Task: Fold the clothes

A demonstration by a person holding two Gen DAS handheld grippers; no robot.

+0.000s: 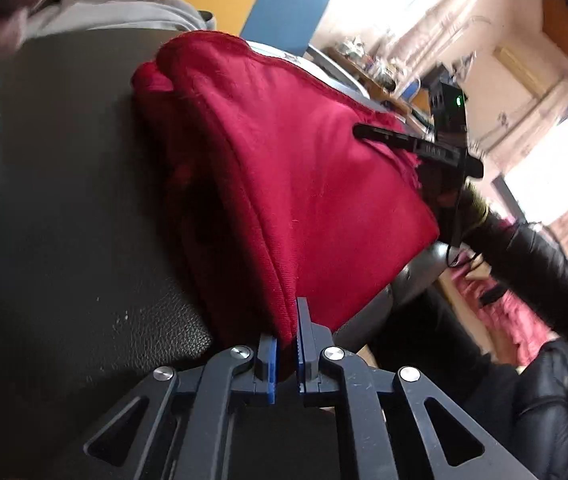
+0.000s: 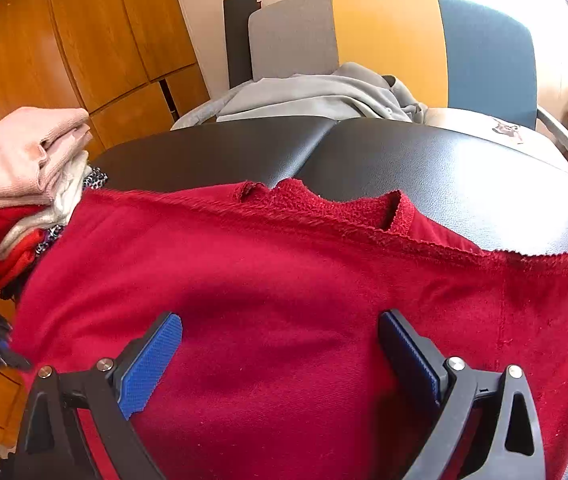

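Observation:
A red fleece garment (image 1: 284,168) lies folded on a black leather surface (image 1: 68,200). In the left wrist view my left gripper (image 1: 288,344) is shut on the garment's near corner, with red cloth pinched between the blue pads. The right gripper (image 1: 416,144) shows there as a black finger lying on the garment's far edge. In the right wrist view the same red garment (image 2: 284,280) fills the foreground, its frayed edge and neck opening toward the back. My right gripper (image 2: 280,344) stands wide open over the cloth, and its blue pads (image 2: 152,364) grip nothing.
A stack of folded clothes (image 2: 24,160), pink on top, sits at the left. A grey garment (image 2: 316,92) lies behind the black surface (image 2: 404,152), before a grey, yellow and blue chair (image 2: 388,40). A black sleeve (image 1: 544,264) is at the right.

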